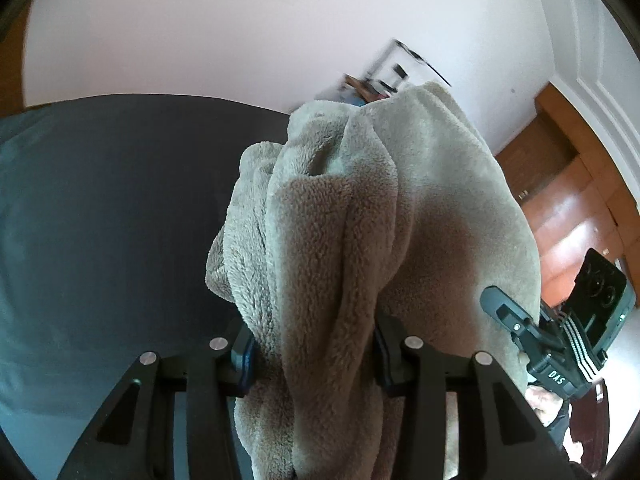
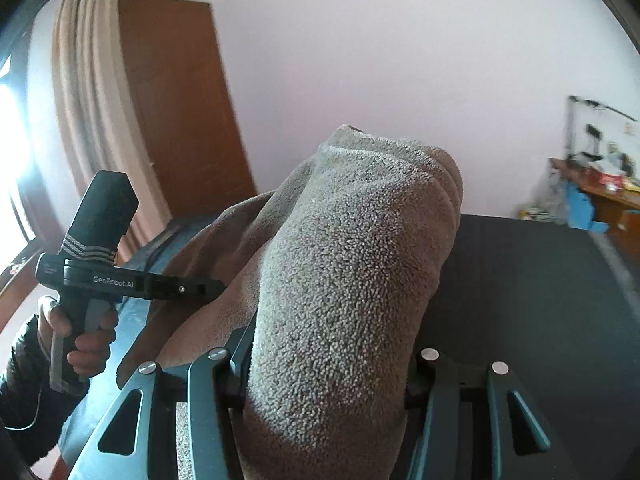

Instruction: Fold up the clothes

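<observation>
Fleece garment [image 1: 360,220] hangs bunched between the 2 grippers above the dark bed [image 1: 120,200]. Left gripper [image 1: 312,360] and right gripper [image 2: 326,376] each clamp a thick fold of it.

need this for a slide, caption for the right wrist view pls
Right tool shut on a bunched beige fleece garment above a dark bed.

Beige fleece garment [image 1: 360,240], thick pile, bunched into deep vertical folds. Held raised above the dark bed [image 1: 120,200], draped and hanging downward. A rolled, rounded fold is seen at its top in the right wrist view [image 2: 360,260].
</observation>
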The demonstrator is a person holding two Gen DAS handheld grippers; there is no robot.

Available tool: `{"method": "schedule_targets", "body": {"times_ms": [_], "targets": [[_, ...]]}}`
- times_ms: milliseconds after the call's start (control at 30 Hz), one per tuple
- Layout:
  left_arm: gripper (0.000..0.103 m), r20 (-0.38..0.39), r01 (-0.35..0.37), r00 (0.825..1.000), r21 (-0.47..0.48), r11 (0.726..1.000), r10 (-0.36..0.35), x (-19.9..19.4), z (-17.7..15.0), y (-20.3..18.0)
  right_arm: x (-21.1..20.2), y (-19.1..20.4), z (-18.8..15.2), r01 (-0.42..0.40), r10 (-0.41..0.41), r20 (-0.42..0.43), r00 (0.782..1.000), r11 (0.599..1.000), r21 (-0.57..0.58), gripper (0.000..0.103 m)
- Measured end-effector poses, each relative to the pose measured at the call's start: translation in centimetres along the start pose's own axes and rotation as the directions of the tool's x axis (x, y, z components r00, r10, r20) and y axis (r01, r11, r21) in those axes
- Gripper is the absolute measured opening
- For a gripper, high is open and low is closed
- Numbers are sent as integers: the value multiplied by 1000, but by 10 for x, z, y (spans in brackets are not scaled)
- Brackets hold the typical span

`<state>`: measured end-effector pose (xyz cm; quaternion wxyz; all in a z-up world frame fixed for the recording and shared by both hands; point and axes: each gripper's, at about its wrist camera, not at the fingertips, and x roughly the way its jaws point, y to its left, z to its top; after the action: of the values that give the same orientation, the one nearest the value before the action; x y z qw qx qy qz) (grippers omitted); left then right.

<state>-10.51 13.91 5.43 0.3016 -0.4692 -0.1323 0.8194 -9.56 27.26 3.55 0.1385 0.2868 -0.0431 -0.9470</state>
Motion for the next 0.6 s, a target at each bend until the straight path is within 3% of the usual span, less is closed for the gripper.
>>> {"method": "schedule_targets", "body": {"times_ms": [333,433,600], "targets": [[49,-68,70,996,109,992,-63,124,50,-141,-54,-126,0,163,-165,30,986,985,54,52],[49,-91,80,993,118,990,-70,157,60,-166,-78,-185,-7,184,-186,21,982,980,76,52],[49,-143,68,988,128,989,-49,215,71,-191,-83,-273,-18,197,-194,-37,980,971,137,53]]}}
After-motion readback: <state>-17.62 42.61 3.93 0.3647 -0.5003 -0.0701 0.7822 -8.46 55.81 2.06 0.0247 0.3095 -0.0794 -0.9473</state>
